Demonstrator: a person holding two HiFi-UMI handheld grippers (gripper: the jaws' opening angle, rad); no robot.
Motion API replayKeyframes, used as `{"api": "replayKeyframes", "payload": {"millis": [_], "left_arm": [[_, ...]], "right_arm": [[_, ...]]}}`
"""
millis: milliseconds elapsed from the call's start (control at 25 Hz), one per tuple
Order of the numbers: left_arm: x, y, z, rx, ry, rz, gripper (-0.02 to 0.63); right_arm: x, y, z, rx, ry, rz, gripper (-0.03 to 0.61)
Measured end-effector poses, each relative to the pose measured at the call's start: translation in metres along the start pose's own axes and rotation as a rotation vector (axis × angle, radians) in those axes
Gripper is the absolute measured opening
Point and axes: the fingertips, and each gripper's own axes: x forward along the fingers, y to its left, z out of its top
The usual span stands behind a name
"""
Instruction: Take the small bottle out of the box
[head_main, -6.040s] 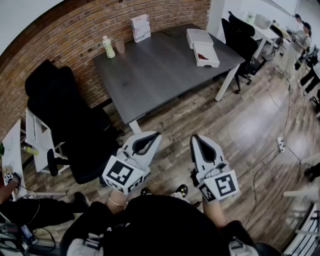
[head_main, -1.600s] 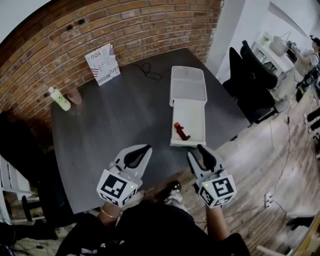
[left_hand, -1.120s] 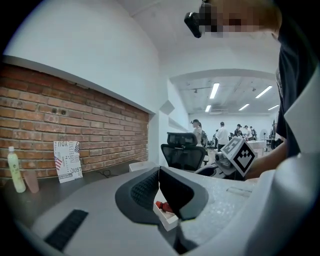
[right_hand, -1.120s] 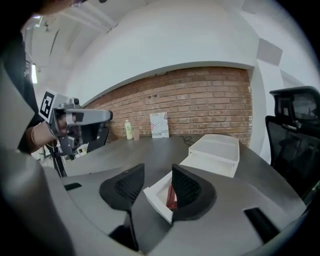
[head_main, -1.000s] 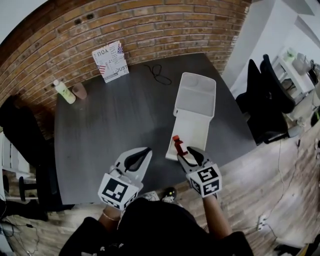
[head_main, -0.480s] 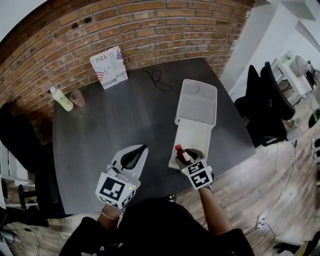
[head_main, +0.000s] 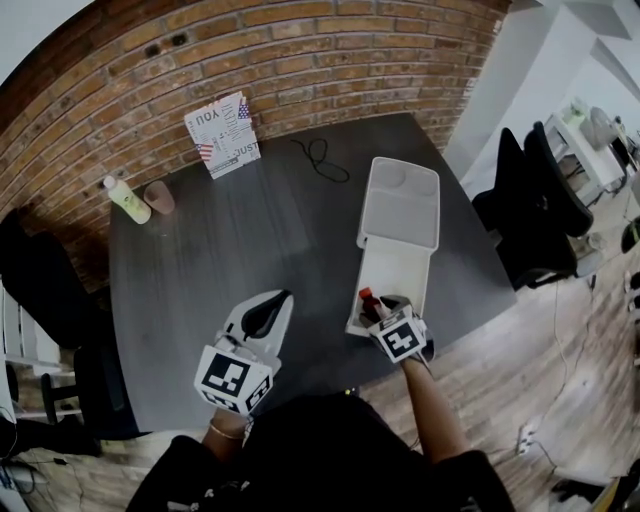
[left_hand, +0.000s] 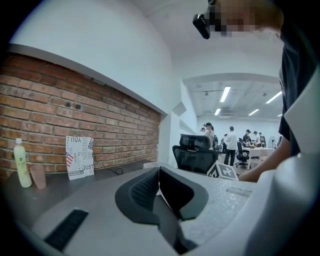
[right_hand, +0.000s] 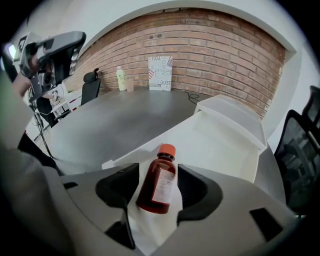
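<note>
Right claw (right_hand: 157, 171): spread, one jaw on each side of the small bottle (right_hand: 159, 182). Right pad sits against the bottle's side. A sliver of white floor shows by the left pad, so a firm pinch is not certain.

Small bottle: dark red-brown with an orange cap, lying in the near end of the open white box (right_hand: 220, 145), cap pointing away from the claw.

Left claw (left_hand: 158, 172): pads pressed together, nothing between them. It is held above the near edge of the grey table (head_main: 230, 240), well apart from the box.

Hidden or unclear: from the head view the right claw's marker cube (head_main: 401, 337) covers its jaws and most of the bottle; only cap and neck show. Bottle base is cut off by the claw body in the right gripper view.

Writing: the bottle has a white label, print too small to read. The card (head_main: 222, 134) against the brick wall shows a flag and the words "YOU" and "JUST"; the rest is unreadable. A pale green bottle (head_main: 127, 199) and a cup (head_main: 159, 196) stand beside it.
</note>
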Motion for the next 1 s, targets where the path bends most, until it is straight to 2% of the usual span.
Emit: {"api": "replayKeyframes", "payload": {"millis": [160,360,520,760,1000], "left_arm": [[0.000,0.007,0.002,-0.011,-0.008,0.008,0.006],[0.001,0.012,-0.001,-0.023,-0.014,0.009,0.005],[0.001,0.016,-0.002,-0.033,-0.009,0.015,0.005],[0.000,0.017,-0.005,-0.036,-0.019,0.018,0.006],[-0.004,0.017,-0.003,-0.036,-0.019,0.029,0.005]], "right_arm": [[0.005,-0.009,-0.006,0.026,0.041,0.000,0.238],[0.016,0.000,-0.012,0.145,0.088,0.099,0.239],[0.026,0.004,-0.013,0.197,0.111,0.125,0.237],[0.032,0.003,-0.015,0.206,0.141,0.112,0.245],[0.024,0.001,-0.013,0.162,0.091,0.055,0.229]]}}
